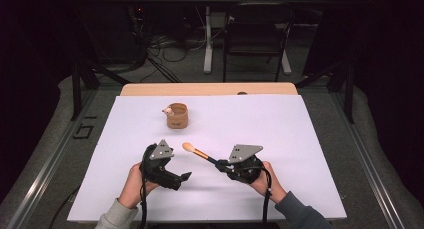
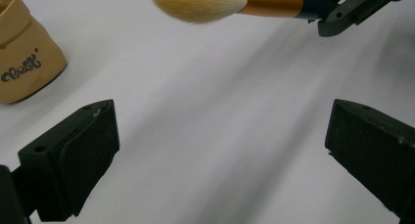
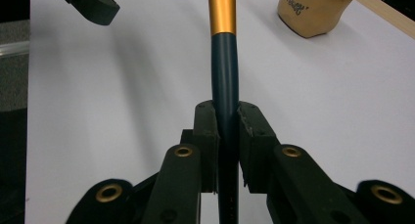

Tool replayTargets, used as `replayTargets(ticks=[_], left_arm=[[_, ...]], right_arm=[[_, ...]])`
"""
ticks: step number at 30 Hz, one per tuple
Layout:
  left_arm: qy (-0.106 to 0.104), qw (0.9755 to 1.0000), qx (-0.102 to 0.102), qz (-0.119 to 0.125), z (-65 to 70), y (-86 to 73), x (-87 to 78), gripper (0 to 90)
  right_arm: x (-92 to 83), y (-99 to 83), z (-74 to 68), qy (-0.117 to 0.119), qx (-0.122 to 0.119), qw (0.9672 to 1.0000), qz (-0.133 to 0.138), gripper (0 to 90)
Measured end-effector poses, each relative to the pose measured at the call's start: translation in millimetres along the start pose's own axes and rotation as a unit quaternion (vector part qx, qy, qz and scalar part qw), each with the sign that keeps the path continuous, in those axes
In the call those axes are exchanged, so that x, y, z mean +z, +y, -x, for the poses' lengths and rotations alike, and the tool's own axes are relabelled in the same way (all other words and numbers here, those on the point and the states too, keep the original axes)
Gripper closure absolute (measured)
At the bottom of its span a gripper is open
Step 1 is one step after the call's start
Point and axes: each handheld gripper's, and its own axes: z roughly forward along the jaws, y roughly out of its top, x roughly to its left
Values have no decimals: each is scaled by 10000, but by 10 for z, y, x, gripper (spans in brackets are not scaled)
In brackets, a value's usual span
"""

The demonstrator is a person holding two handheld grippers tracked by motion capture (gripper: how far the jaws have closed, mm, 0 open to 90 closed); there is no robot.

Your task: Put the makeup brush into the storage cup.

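Observation:
A makeup brush [image 1: 196, 151] with pale bristles, a gold ferrule and a dark handle [image 3: 224, 82] is held level above the white table cover. My right gripper [image 1: 220, 164] is shut on the handle, and its pads [image 3: 207, 131] press it from both sides. The brush head [image 2: 198, 4] points left toward my left gripper [image 1: 187, 176]. That left gripper [image 2: 220, 145] stands open low over the cover, with nothing between its fingers. A tan fabric pouch [image 1: 176, 115] with dark lettering [image 2: 22, 67] stands upright farther back.
The white cover [image 1: 280, 129] spreads over a wooden table whose far edge [image 1: 210, 89] shows behind it. A dark folding chair [image 1: 255, 34] and cables sit on the floor beyond. Grey floor lies on both sides.

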Motion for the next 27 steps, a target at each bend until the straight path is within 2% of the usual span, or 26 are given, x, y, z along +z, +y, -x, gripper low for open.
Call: replayTargets(ticks=[7,15,19,24,25,27], left_arm=[[21,9999,-43,106,17,-17,36,0],[-79,9995,-160,269,24,-32,58,1],[-123,9991,-247,330,45,-29,73,2],[-122,9987,-254,414,71,-14,70,3],[-152,9985,-276,450,77,-12,73,19],[-204,9980,-336,498,90,-8,86,132]], right_arm=[[43,-8,-37,-44,176,9997,192,799],[52,-1,-61,-132,289,9984,467,798],[65,0,-67,-170,360,9977,544,799],[90,4,-74,-185,443,9970,604,798],[103,7,-81,-192,464,9968,623,798],[113,11,-89,-226,453,9967,641,799]])
